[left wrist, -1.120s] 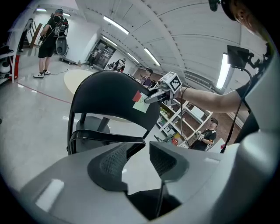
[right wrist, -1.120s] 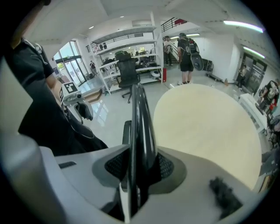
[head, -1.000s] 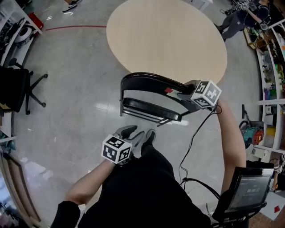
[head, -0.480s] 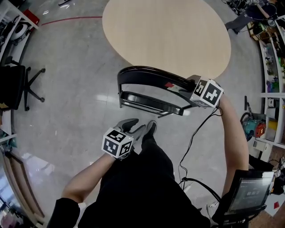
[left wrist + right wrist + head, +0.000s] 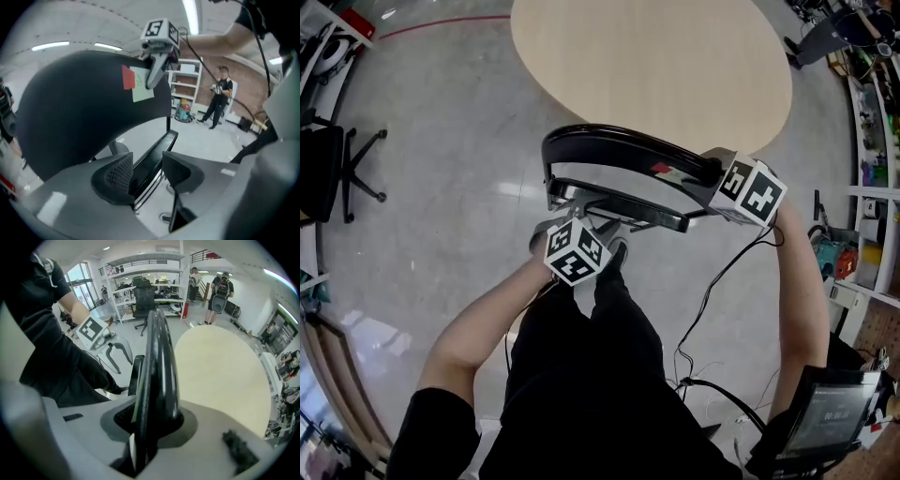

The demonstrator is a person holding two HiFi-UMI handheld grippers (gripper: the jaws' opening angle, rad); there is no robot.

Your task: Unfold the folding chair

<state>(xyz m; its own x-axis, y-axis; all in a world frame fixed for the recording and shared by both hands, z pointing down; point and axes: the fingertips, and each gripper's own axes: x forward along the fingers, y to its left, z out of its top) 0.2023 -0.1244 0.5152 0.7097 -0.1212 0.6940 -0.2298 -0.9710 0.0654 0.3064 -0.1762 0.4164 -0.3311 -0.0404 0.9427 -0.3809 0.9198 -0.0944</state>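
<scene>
Grey glossy floor (image 5: 441, 187), round beige table (image 5: 656, 66) near. Black metal folding chair (image 5: 609, 145): curved backrest (image 5: 157, 357) clamped by right gripper (image 5: 150, 427). Left gripper (image 5: 147, 171) jaws just opened wider, seat edge (image 5: 154, 152) between, not pressed.

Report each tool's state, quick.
Left tool: open, just widened, chair seat edge between its jaws.
Right tool: closed on the chair backrest.

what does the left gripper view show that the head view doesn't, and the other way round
Only the left gripper view: the left gripper's jaws standing apart, having just been opening, with the seat's edge between them; also a person standing by white shelves.
Only the head view: the round table, an office chair and a screen.
Both: the folding chair's black backrest, with the right gripper shut on its top edge.
</scene>
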